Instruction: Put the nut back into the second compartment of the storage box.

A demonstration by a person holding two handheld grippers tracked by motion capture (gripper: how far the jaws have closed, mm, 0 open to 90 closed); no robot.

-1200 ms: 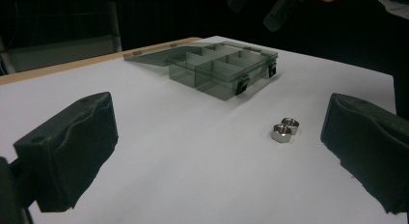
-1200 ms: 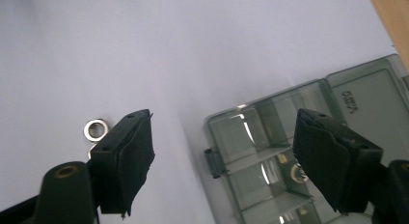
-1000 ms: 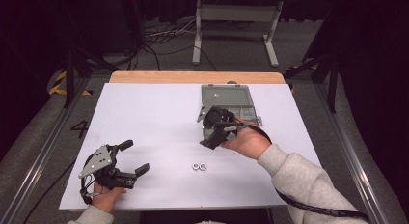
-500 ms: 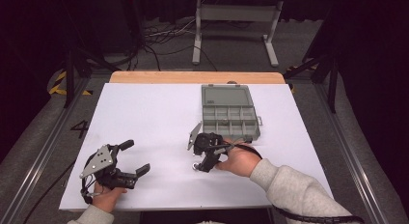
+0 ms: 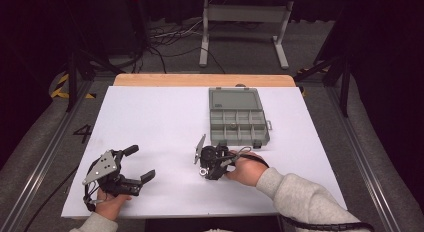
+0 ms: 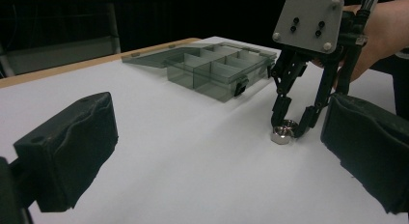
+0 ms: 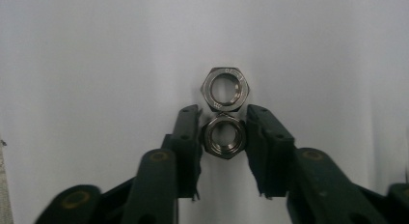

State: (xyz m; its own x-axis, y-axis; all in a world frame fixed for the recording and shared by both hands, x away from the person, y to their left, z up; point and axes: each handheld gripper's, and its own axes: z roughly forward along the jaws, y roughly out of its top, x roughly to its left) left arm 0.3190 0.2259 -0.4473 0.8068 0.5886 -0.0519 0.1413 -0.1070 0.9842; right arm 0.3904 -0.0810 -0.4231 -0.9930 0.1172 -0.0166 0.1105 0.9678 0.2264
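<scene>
A: From the high view, where's the right gripper?
B: On the white table, at seven o'clock from the compartment box.

A: Left gripper view?
B: The left gripper gapes empty; both nuts lie at two o'clock.

A: Right gripper view?
B: Jaws have just closed, pinching the near nut; the far nut touches it at twelve o'clock.

Two shiny metal nuts on matt white sheet. Box is smoky clear plastic (wood edge behind).
</scene>
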